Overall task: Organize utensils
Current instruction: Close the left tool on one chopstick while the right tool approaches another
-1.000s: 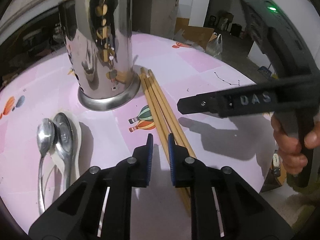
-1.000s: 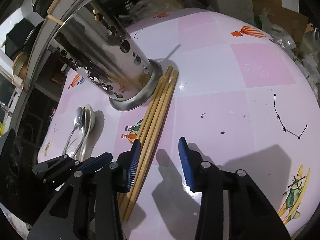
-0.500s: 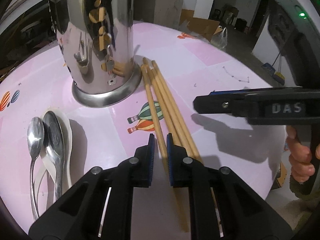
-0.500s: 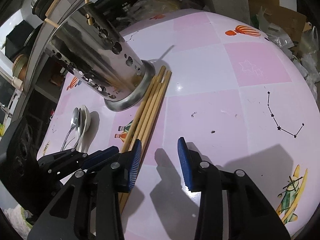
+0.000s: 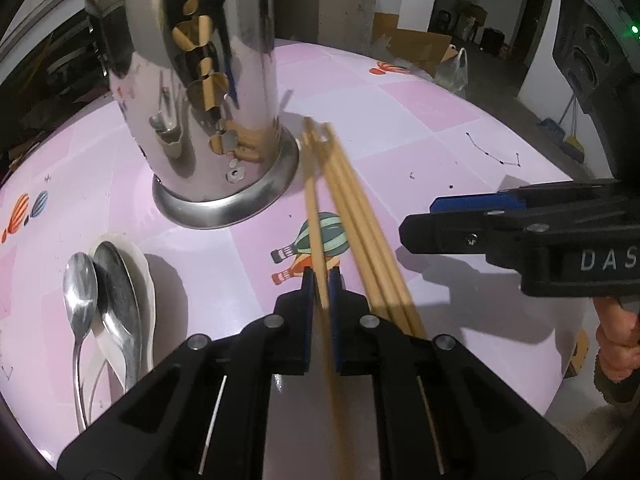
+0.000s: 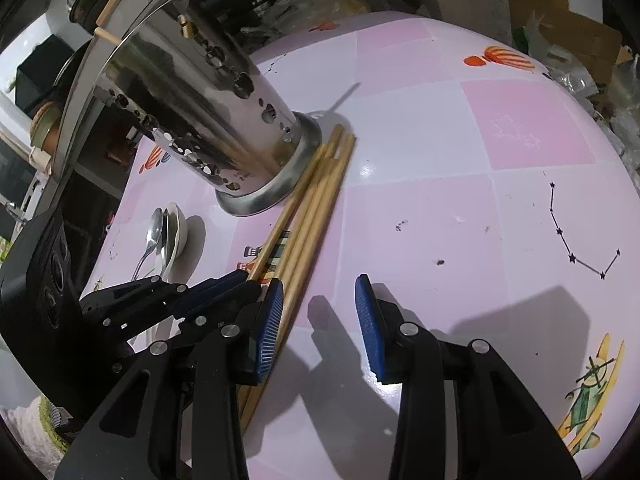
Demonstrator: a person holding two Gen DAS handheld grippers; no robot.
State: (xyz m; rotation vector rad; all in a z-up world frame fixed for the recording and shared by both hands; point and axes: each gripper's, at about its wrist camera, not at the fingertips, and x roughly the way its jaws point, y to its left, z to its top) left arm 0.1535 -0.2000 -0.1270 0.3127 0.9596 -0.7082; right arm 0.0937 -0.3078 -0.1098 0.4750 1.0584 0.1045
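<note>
Left gripper point(image 5: 319, 294) pinching leftmost light wooden chopstick point(image 5: 314, 216) (three more lie just right), near perforated steel utensil holder point(image 5: 208, 92) on pink table point(image 5: 420, 128). Right gripper point(image 6: 318, 320) spread, empty.

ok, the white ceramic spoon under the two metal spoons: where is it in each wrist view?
Left wrist: white ceramic spoon at lower left, left of the left gripper, in front of the steel utensil holder.
Right wrist: white ceramic spoon at mid-left, above the left gripper.
Shared landmark: the steel utensil holder, with the loose chopsticks beside its base.
</note>
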